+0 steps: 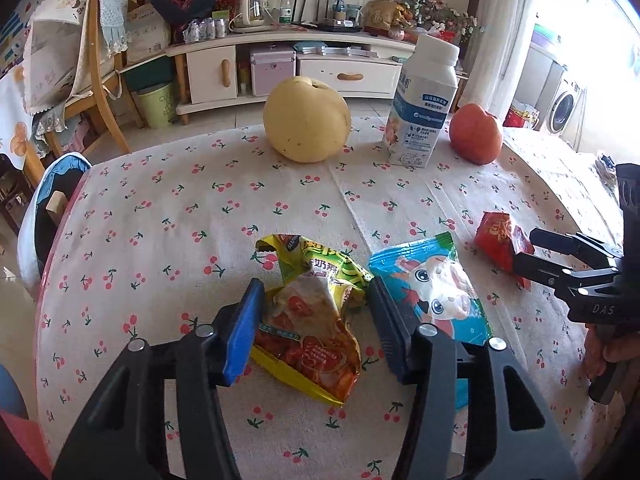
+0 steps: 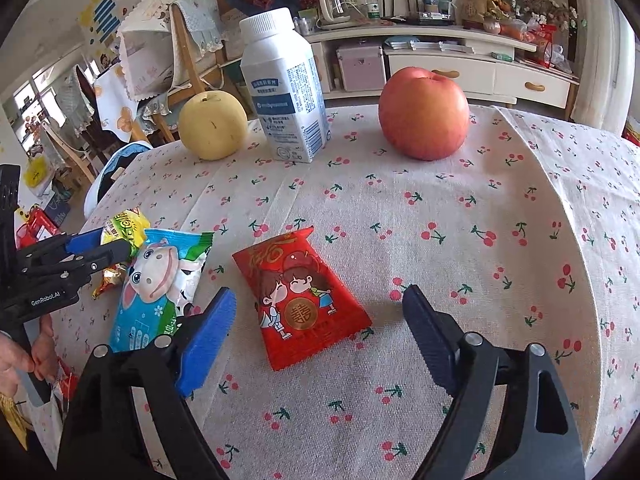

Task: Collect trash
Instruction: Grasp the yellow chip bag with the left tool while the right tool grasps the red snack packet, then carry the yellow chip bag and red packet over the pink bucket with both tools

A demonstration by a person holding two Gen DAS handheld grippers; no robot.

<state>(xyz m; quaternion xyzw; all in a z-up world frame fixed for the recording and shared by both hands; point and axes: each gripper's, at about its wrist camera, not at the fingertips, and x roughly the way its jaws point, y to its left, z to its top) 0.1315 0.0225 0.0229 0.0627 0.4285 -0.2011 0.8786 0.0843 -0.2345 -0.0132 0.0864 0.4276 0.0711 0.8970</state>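
Covering the table: a cherry-print cloth and 3 wrappers

Covering the table [image 1: 168, 216] is a pale cloth printed with small red cherries; creases run across it from the near edge to the far edge. Along the far edge stand 3 things in a row: a yellow pear [image 1: 307, 119], a white milk carton [image 1: 425, 105] and a red apple [image 2: 424, 114], each apart from the next. Toward the near edge lie 3 wrappers. The yellow wrapper [image 1: 316, 320] is crumpled and sits between the spread jaws of the left gripper [image 1: 316, 320], which reach along both its sides without pinching it. Just beside it, touching the gripper's right finger, lies the blue wrapper [image 1: 434, 288] with a cartoon cow. The red wrapper [image 2: 302, 298] lies flat and apart from the blue one, in front of the right gripper [image 2: 320, 312], whose jaws are wide apart, 1 finger on each side of its near end.

Beyond the far edge the room shows a tiled floor, a long white cabinet [image 1: 280, 68] crowded with bottles, a kettle and flowers, a wooden chair [image 1: 100, 80] draped with cloths, a green bin [image 1: 158, 104] and a washing machine [image 1: 566, 106] by a bright window.
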